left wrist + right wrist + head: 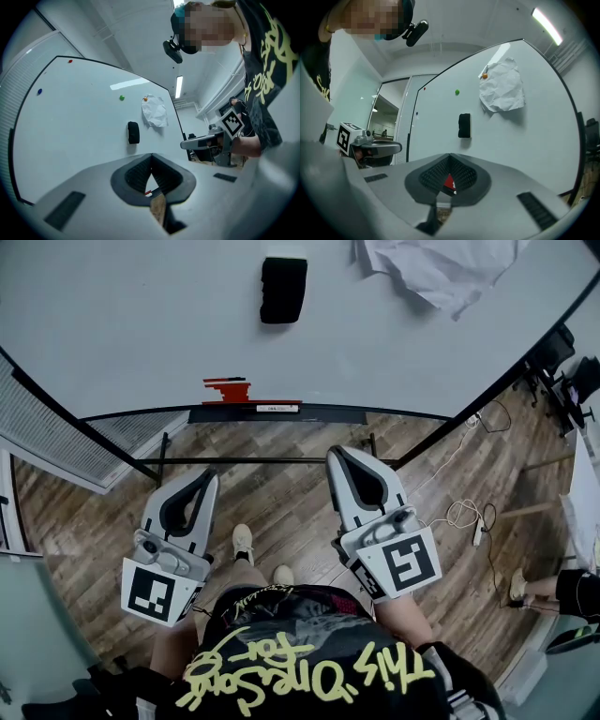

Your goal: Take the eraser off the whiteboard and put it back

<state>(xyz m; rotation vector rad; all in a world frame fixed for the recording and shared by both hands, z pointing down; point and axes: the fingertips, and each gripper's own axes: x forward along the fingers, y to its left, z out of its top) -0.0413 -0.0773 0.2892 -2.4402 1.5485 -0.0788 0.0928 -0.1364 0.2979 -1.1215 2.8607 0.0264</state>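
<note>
The black eraser [283, 289] sits on the whiteboard [141, 324], with a crumpled sheet of paper [441, 268] stuck up and to the right of it. Both grippers point level at the board, well apart from the eraser and from each other. The left gripper [206, 476] has its jaws pressed together with nothing between them. The right gripper [338, 456] is the same, its tips meeting (a bit of red shows through the hollow behind them). On the tray [277, 415] under the board lie red things [228, 385], probably markers. A small green dot [457, 92] sits on the board above the eraser
</note>
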